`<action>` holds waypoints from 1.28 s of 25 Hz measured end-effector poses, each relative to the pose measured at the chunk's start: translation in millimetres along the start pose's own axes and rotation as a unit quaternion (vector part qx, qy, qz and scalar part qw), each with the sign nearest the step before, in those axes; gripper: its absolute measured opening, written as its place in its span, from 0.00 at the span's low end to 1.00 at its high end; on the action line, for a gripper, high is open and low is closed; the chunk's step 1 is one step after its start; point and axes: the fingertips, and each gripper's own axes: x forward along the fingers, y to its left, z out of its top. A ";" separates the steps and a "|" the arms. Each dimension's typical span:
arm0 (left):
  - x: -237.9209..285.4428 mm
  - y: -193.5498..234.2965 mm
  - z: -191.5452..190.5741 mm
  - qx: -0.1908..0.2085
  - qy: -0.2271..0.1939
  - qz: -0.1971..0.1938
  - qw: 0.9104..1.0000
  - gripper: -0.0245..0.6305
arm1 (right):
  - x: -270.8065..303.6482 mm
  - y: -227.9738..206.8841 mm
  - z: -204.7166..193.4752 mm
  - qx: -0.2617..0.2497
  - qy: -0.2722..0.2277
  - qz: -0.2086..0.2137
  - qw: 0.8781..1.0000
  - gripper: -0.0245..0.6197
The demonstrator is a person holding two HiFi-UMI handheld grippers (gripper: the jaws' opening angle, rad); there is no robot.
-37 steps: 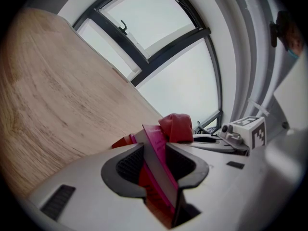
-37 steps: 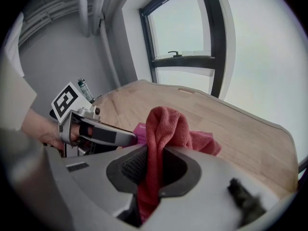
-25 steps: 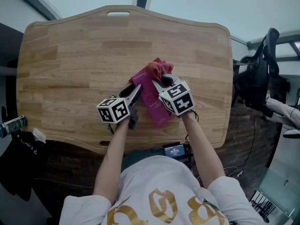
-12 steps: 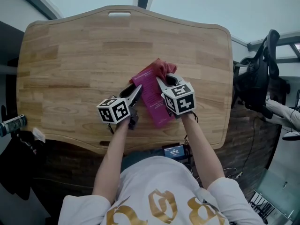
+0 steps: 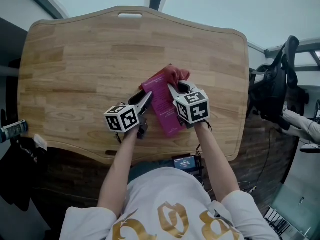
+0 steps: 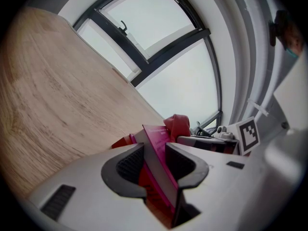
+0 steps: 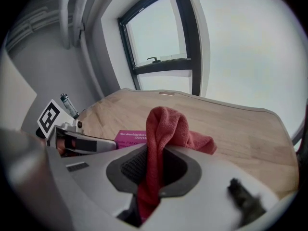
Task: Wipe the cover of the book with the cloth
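My wooden surface (image 5: pixel 75 59) has a handle slot (image 5: pixel 130 15) at the far edge (black chair (image 5: pixel 274 84) off to my right).

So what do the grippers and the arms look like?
Matching left gripper and right gripper: light grey bodies, dark ribbed pads, each topped by a white cube with black square markers. White short-sleeved shirt with gold print; forearms bare.

Right claw (image 5: pixel 178 88) rolled slightly; cloth (image 5: pixel 176 75) shifted bit rightward at book (image 5: pixel 162 106) far end, it seems.
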 end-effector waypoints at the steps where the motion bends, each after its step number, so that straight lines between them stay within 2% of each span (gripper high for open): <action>1: -0.1 0.0 0.0 0.000 0.000 0.000 1.000 0.26 | 0.1 1.0 -0.4 0.004 0.001 0.004 1.000 0.14; 8: -0.4 -0.5 0.1 0.000 -0.001 -0.001 1.000 0.26 | 2.2 14.0 -1.3 -0.003 0.009 0.018 1.000 0.14; 19: -0.2 0.1 0.1 0.000 -0.002 0.000 1.000 0.26 | 8.1 39.7 -2.7 -0.063 0.022 0.034 0.997 0.14; 32: -0.7 0.3 0.3 0.001 -0.004 0.001 1.000 0.26 | 4.2 64.4 -11.8 -0.083 0.025 0.065 0.994 0.14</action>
